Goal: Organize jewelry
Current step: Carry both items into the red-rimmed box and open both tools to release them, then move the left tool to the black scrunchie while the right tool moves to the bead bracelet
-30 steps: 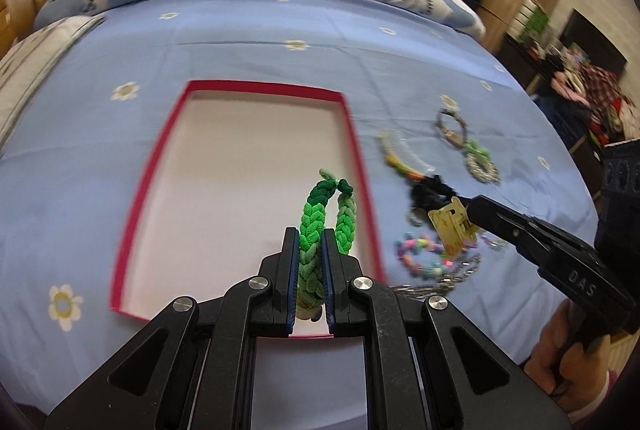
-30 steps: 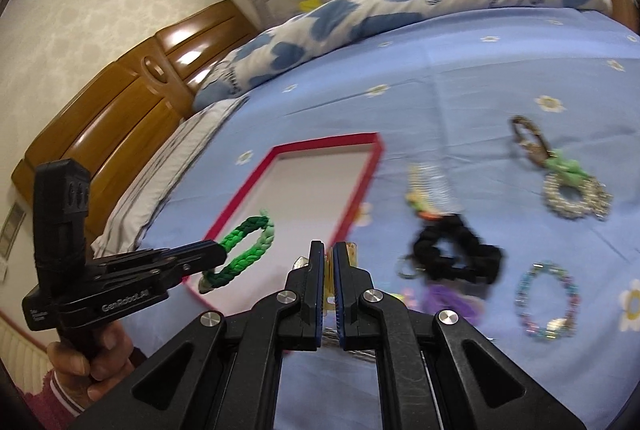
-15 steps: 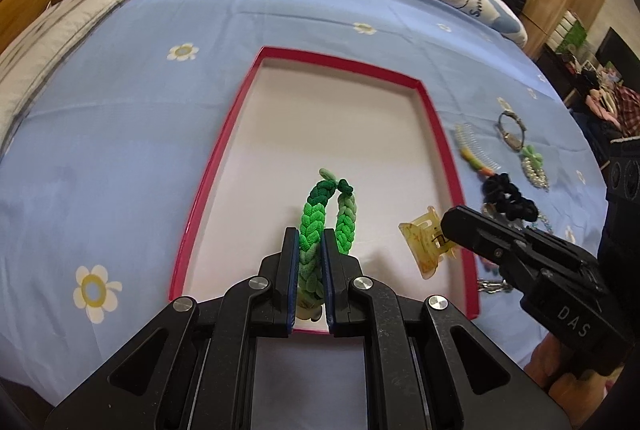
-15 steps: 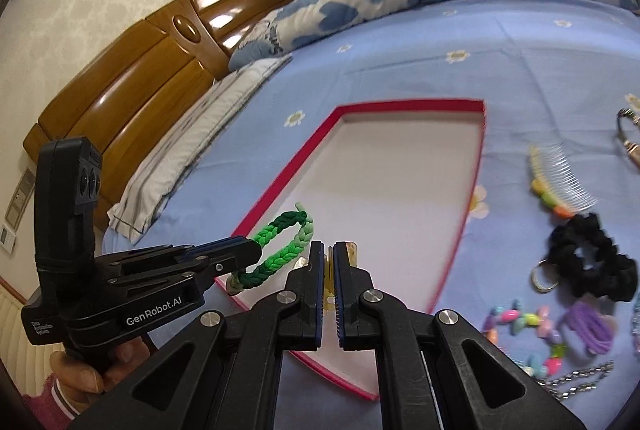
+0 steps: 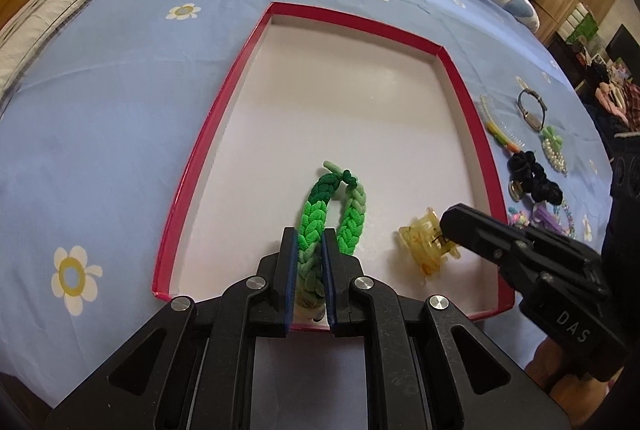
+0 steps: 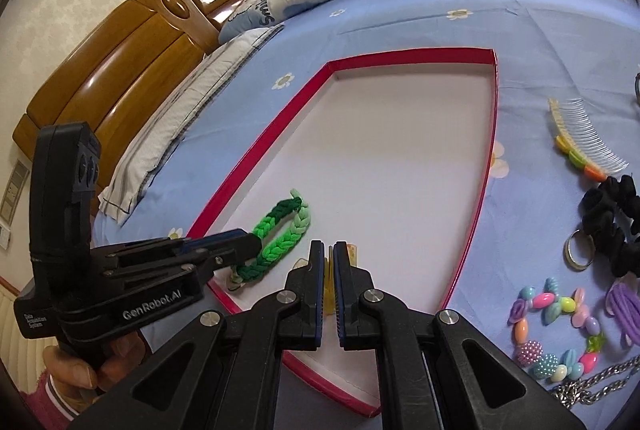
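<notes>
The left claw point(image 5: 308, 250) grips a green braided bracelet point(image 5: 334, 209) and the right claw point(image 6: 329, 262) pinches a yellow hair clip point(image 5: 426, 244), both low over the red-rimmed tray point(image 5: 240, 77), apparently for setting down; other trinkets lie beside it on the flowered blue bed point(image 5: 120, 69).

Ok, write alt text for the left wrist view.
The left gripper holds a green braided bracelet low over the white floor of a red-rimmed tray on a blue flowered bedsheet. At right, the right gripper holds a yellow hair claw inside the tray.
</notes>
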{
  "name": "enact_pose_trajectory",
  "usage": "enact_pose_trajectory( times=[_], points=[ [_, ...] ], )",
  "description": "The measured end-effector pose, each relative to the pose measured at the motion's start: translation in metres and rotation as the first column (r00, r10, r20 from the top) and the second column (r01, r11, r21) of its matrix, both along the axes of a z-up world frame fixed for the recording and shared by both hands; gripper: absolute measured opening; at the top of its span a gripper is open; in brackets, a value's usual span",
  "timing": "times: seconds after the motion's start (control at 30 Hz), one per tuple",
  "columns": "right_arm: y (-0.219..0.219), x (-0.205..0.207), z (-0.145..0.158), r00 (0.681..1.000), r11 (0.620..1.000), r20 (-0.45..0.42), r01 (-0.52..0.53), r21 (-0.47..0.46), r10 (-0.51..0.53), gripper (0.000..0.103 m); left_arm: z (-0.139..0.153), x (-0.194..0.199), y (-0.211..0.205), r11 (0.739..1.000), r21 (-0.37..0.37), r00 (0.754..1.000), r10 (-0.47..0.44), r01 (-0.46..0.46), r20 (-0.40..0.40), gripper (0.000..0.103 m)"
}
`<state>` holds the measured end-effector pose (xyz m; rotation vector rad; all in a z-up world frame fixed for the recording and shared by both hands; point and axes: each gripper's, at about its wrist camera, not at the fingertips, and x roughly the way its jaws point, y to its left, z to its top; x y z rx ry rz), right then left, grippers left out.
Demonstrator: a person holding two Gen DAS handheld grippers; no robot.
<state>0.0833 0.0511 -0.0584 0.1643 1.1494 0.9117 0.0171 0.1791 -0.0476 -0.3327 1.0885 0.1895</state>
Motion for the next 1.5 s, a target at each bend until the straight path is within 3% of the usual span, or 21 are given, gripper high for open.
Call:
enact_pose_trajectory(
  times=[0.13, 0.27, 0.37, 0.5, 0.6, 0.63, 0.7, 1.07, 1.5],
  points=[
    [-0.003, 0.003, -0.001, 1.0, 1.0, -0.009, 0.003, 0.001, -0.003, 0.01, -0.001, 0.001, -0.001, 1.0, 0.007, 1.0, -0.001, 0.001, -0.009, 0.014],
    [-0.005, 0.005, -0.003, 1.0, 1.0, -0.017, 0.018, -0.003, -0.018, 0.013, -0.001, 0.001, 0.001, 1.0, -0.018, 1.0, 0.007, -0.007, -0.017, 0.035],
    [-0.007, 0.006, -0.005, 0.999, 1.0, -0.032, 0.026, -0.009, -0.026, 0.025, 0.002, 0.0, 0.0, 1.0, -0.003, 1.0, 0.008, -0.008, -0.016, 0.035],
    [-0.01, 0.005, -0.003, 0.999, 0.999, -0.031, 0.035, -0.001, -0.035, 0.027, 0.008, -0.003, -0.003, 1.0, 0.016, 1.0, 0.005, -0.005, -0.011, 0.036],
    [-0.014, 0.005, 0.003, 0.999, 0.999, -0.025, 0.048, 0.008, -0.047, 0.027, 0.015, -0.006, -0.005, 0.999, 0.031, 1.0, 0.006, -0.006, 0.002, 0.044],
    [-0.017, 0.005, 0.005, 0.998, 0.998, -0.023, 0.054, 0.014, -0.054, 0.031, 0.018, -0.007, -0.005, 0.999, 0.035, 1.0, 0.005, -0.006, 0.007, 0.047],
    [-0.023, 0.005, 0.009, 0.998, 0.998, -0.023, 0.064, 0.026, -0.063, 0.039, 0.022, -0.008, -0.008, 0.999, 0.042, 1.0, 0.006, -0.006, 0.012, 0.048],
    [-0.085, 0.0, 0.027, 0.986, 0.986, 0.011, 0.167, 0.017, -0.167, 0.042, 0.04, -0.008, -0.039, 0.998, 0.033, 0.998, -0.047, 0.046, 0.044, 0.048],
    [-0.179, 0.003, 0.028, 0.938, 0.936, 0.046, 0.347, -0.056, -0.345, 0.044, 0.044, 0.009, -0.091, 0.988, 0.012, 0.987, -0.154, 0.154, 0.052, 0.048]
  ],
)
